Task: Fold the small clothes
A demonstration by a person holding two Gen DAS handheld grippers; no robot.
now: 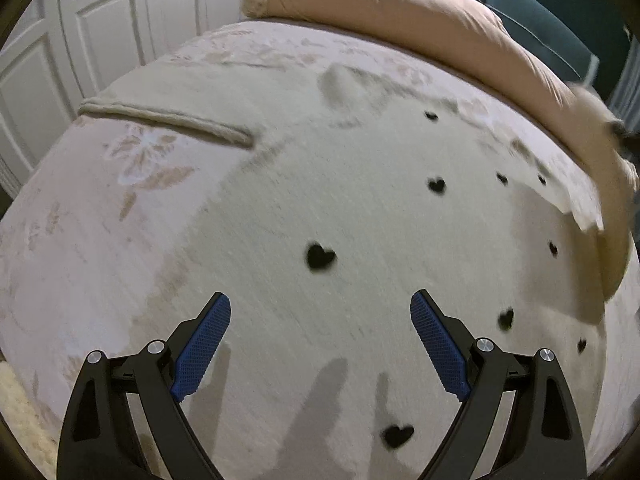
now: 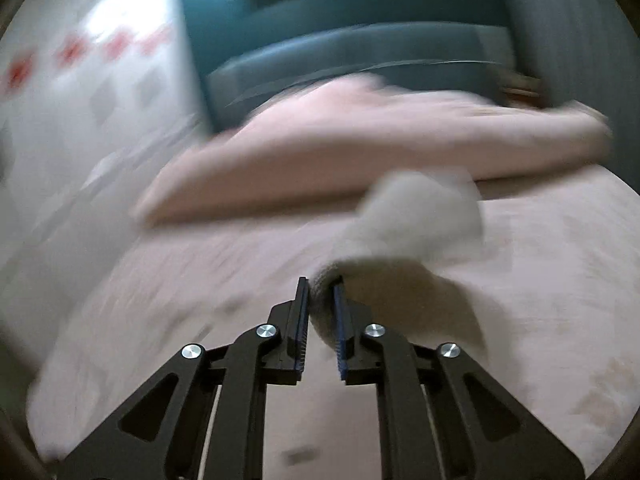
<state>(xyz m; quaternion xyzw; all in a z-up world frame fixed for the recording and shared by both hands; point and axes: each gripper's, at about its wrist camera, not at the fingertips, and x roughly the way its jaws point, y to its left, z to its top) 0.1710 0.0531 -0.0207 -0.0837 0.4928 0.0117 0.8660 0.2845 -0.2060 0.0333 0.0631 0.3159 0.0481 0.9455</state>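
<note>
A small cream garment (image 1: 360,208) sprinkled with black hearts (image 1: 320,256) lies spread on the bed (image 1: 80,240), directly under and ahead of my left gripper (image 1: 320,344), whose blue-padded jaws stand wide apart and hold nothing. One ribbed edge of the garment (image 1: 168,120) runs out to the left of the hearts, and its far right corner (image 1: 576,200) lifts off the bedspread toward the pink pillow (image 1: 400,16). My right gripper (image 2: 320,320) is pinched down on a fold of cream fabric (image 2: 400,240), which rises from the jaws and trails up and to the right of them, blurred by motion; I judge this to be that same raised corner, though the blur keeps me from being certain. Beyond the garment the pink pillow lies along the head of the bed, with a teal headboard (image 2: 360,64) behind it and white panelled doors (image 1: 100,20) off to the left of the pillow. The fold, as I read it, turns on my right hand: it has the cloth, while my left sits nearest the flat body of the garment, placed to pin or catch the near edge.
</note>
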